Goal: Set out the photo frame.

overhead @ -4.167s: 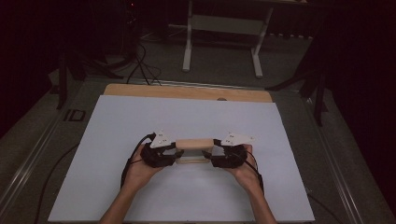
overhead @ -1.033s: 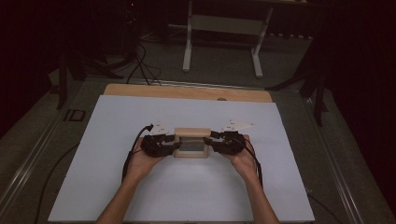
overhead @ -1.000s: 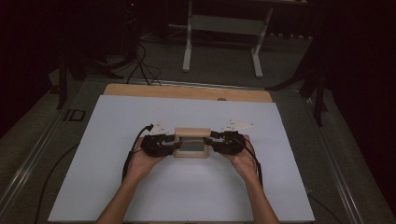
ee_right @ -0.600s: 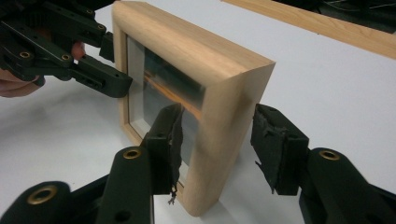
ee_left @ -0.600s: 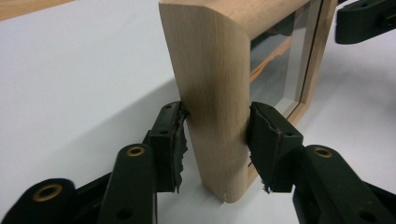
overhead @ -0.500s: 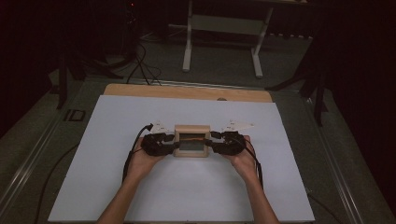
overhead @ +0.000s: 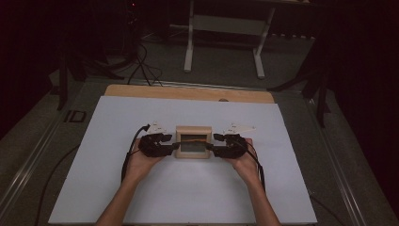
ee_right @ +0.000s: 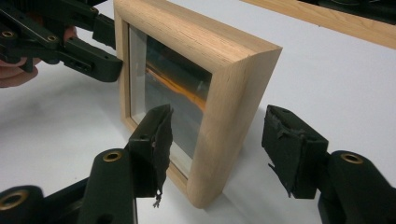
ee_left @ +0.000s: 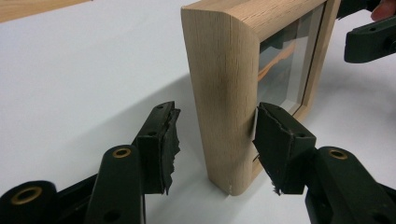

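A small square frame of pale wood with a glass front (overhead: 192,141) stands upright on edge near the middle of the white-covered worktop (overhead: 117,117), flanked by two hand-held black claws. At left, the left claw (ee_left: 212,140) is spread, its jaws straddling the frame's side edge, one pad touching or nearly touching the glazed front, the other standing clear of the back. At right, the right claw (ee_right: 215,149) is likewise spread around the opposite side edge, neither pad visibly touching the wood. The paired placement looks meant to steady the frame from both sides as it balances on its narrow bottom edge. A strip of bare wooden board (overhead: 188,92) borders the worktop's far side, well apart; nothing lies close enough to obstruct either claw.
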A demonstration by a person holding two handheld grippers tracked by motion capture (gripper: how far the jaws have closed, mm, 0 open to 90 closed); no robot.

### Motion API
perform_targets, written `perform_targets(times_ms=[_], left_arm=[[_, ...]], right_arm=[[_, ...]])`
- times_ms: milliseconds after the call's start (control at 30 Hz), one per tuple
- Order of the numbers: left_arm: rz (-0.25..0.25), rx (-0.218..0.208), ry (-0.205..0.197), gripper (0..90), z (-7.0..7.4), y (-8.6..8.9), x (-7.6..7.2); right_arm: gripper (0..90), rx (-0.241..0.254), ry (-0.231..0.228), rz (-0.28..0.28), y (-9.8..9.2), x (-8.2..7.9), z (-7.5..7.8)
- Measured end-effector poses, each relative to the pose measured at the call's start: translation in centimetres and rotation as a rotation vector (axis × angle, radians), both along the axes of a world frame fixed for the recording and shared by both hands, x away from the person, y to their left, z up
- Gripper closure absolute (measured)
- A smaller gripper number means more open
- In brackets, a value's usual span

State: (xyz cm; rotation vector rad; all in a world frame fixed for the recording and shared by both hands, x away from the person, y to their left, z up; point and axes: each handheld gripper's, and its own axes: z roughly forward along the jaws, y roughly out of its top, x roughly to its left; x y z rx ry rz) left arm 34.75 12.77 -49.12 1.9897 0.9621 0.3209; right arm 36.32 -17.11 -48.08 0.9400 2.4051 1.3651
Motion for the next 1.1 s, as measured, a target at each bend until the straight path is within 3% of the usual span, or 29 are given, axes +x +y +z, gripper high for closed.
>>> perform_targets(times_ms=[433, 767, 1100], left_arm=[[0.023, 0.008, -0.032, 48.4, 0.5, 1.8, -1.9], [0.03, 0.04, -0.041, 48.4, 0.4, 3.7, -3.7], [0.038, 0.129, -0.031, 47.9, -0.5, 5.4, -5.1]], right_arm=[[40.7, -0.027, -0.008, -0.006, -1.2, -1.7, -0.1], [40.6, -0.068, -0.019, -0.028, -2.7, -3.2, 0.1], [39.7, -0.098, -0.003, -0.06, -4.7, -4.5, -1.0]])
